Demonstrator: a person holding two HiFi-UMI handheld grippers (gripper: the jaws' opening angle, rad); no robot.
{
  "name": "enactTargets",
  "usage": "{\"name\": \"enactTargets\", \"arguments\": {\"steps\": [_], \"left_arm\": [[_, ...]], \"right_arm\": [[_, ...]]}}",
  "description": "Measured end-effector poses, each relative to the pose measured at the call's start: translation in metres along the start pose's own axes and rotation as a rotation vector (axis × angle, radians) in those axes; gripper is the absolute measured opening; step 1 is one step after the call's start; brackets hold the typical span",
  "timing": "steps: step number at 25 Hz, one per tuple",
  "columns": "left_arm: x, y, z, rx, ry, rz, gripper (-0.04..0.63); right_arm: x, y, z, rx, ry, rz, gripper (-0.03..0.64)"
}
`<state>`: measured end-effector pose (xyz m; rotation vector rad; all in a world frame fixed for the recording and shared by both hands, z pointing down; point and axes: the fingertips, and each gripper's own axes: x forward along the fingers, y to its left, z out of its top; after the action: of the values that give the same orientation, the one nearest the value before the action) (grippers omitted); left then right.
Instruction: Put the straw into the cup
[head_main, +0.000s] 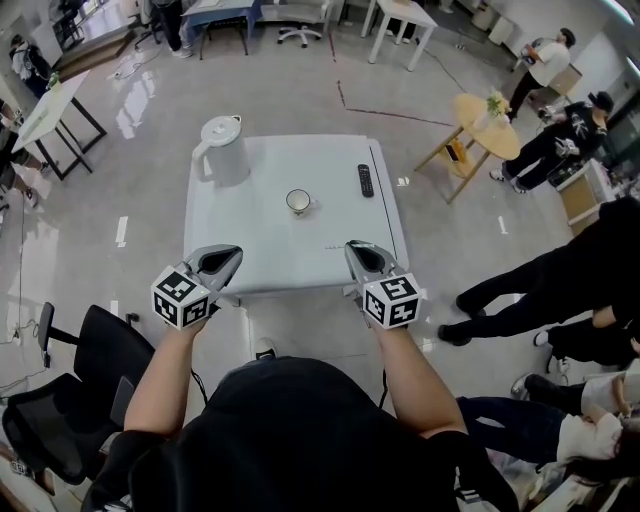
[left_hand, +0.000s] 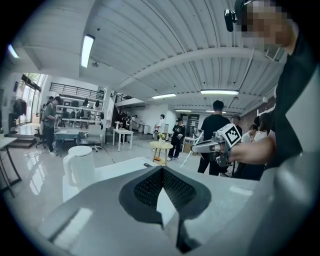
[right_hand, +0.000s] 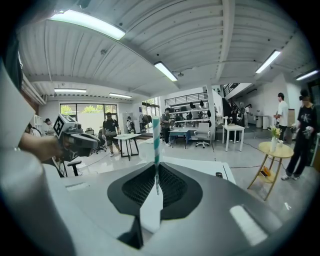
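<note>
A small white cup (head_main: 298, 201) stands upright near the middle of the white table (head_main: 260, 250). My right gripper (head_main: 352, 246) (right_hand: 156, 170) hovers over the table's near edge, right of the cup, shut on a green-and-white striped straw (right_hand: 156, 145). The straw sticks out beyond the jaws, and in the left gripper view the straw (left_hand: 189, 156) slants down from the right gripper (left_hand: 200, 146). At the near left edge my left gripper (head_main: 232, 252) (left_hand: 162, 170) is shut with nothing in it. Both gripper views hide the cup behind their own jaws.
A white kettle (head_main: 222, 150) (left_hand: 80, 167) stands at the table's far left corner. A black remote (head_main: 365, 180) lies at the far right. A black office chair (head_main: 60, 400) is at my left, several people (head_main: 540, 290) stand at the right, and a round wooden table (head_main: 487, 125) stands beyond.
</note>
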<state>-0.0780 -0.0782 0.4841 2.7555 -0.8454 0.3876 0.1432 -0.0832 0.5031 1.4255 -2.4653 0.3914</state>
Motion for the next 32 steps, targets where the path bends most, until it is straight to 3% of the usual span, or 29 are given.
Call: {"name": "enactTargets", "arguments": {"steps": [32], "left_arm": [[-0.033,0.08,0.016,0.012,-0.036,-0.017,0.0]], "right_arm": [[0.059,0.033,0.041,-0.033,-0.019,-0.047,0.054]]}}
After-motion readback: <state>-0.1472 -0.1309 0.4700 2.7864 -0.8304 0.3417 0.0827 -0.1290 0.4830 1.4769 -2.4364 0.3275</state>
